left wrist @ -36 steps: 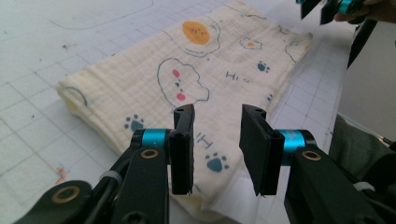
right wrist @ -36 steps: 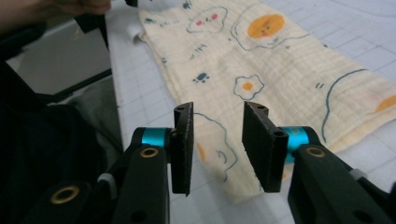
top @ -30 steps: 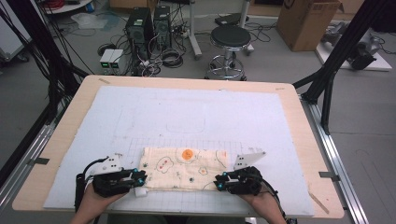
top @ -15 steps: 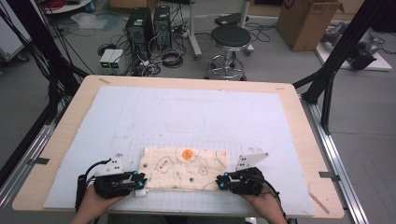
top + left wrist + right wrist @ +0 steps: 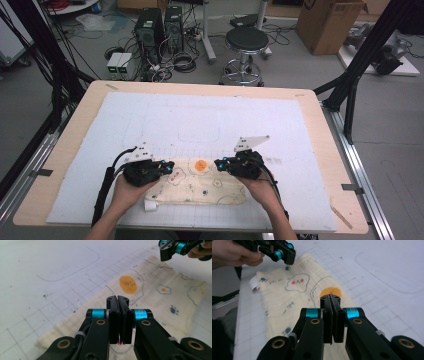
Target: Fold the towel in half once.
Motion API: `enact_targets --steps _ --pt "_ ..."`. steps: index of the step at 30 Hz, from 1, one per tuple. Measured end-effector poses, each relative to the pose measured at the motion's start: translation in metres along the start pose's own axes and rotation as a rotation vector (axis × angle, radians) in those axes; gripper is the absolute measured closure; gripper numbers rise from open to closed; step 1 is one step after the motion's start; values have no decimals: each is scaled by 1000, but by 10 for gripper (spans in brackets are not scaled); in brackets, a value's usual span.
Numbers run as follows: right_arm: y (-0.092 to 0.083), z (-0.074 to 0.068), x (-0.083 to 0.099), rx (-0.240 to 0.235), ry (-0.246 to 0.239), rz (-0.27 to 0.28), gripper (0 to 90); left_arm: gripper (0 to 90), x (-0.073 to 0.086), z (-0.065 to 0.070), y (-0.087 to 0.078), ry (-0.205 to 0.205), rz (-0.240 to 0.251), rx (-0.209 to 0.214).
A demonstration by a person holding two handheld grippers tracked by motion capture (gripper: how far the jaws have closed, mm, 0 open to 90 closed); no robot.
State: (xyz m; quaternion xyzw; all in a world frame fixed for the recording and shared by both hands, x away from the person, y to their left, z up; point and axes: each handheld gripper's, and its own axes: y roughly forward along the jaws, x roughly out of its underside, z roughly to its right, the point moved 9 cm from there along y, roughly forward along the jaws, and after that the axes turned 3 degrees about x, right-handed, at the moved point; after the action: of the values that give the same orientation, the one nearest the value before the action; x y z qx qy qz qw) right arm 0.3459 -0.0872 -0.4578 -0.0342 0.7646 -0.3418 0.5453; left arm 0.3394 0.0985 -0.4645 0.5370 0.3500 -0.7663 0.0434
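A cream cloth (image 5: 200, 187) printed with small cartoon figures and an orange disc (image 5: 201, 165) lies flat on the white gridded mat near the front edge. My left gripper (image 5: 172, 167) hovers over the cloth's far left part, jaws pressed together. My right gripper (image 5: 217, 163) hovers over its far right part, likewise shut. Both sets of jaws have just been closing, and nothing shows between them. In the left gripper view my jaws (image 5: 117, 298) point across the cloth (image 5: 155, 305) toward the right gripper (image 5: 166, 252). In the right gripper view my jaws (image 5: 330, 297) point toward the left gripper (image 5: 288, 256).
The white mat (image 5: 200, 115) covers most of the wooden table (image 5: 320, 107). A white loop tag (image 5: 149, 204) sticks out at the cloth's near left corner. Beyond the table stand a stool (image 5: 248, 40), computer towers (image 5: 159, 25) and a cardboard box (image 5: 327, 22).
Both hands have moved away from the person, from the cloth's near corners to its far edge. The cloth lies much as before.
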Motion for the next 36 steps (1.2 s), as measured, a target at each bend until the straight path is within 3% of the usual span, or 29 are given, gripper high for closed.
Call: enact_targets --steps 6,8,12,15,16,22,31,36 --pt "35 8 -2 10 28 -58 895 876 4 -12 23 -23 -65 -37" --pt "42 8 -1 15 28 -77 896 877 3 -13 29 -55 -63 -38" --pt "56 12 4 46 22 -137 896 882 7 -17 39 -27 -134 -64" --pt "60 14 11 63 17 -182 896 884 13 -23 42 -32 -172 -86" --pt "59 15 11 59 31 -178 896 886 13 -24 41 -43 -166 -81" --pt "51 20 14 81 16 -193 891 883 15 -29 34 -16 -187 -107" --pt "30 32 27 95 70 -159 880 872 22 -41 16 -7 -194 -138" --pt "17 40 36 101 97 -144 879 873 30 -50 1 -33 -165 -153"
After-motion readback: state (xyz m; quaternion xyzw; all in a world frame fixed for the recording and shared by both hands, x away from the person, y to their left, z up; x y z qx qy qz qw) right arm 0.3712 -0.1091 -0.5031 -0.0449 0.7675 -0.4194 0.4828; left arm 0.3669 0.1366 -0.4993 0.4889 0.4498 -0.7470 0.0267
